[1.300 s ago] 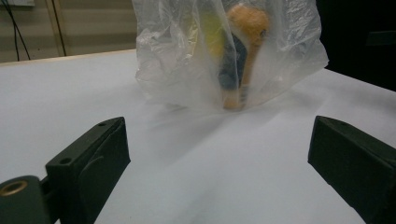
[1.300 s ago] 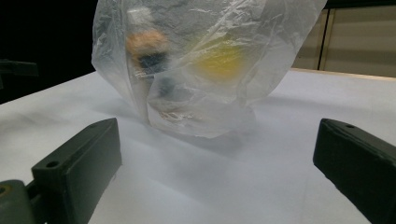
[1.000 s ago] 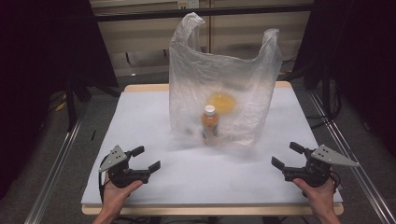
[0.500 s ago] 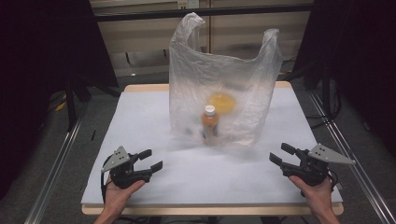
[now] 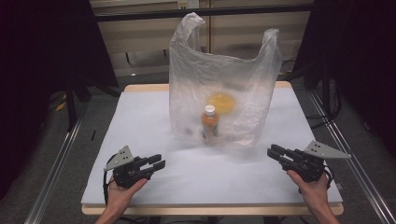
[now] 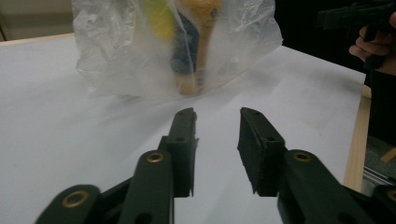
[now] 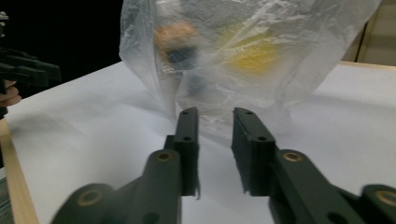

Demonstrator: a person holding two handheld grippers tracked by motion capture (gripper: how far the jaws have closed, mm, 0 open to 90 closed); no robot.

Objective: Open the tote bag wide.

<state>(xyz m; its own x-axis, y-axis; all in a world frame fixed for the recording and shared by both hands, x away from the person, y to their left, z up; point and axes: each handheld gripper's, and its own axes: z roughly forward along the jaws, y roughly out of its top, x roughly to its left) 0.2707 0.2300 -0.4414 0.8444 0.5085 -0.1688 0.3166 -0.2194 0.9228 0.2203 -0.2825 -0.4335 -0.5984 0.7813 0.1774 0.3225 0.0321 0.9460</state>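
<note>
I am watching the tall, thin translucent plastic bag (image 5: 224, 88) standing upright mid-table, ahead of and between both claws, roughly equally far. My left gripper (image 5: 158, 162) and right gripper (image 5: 273, 152) are just narrowing their jaws on nothing, a gap remaining.
</note>
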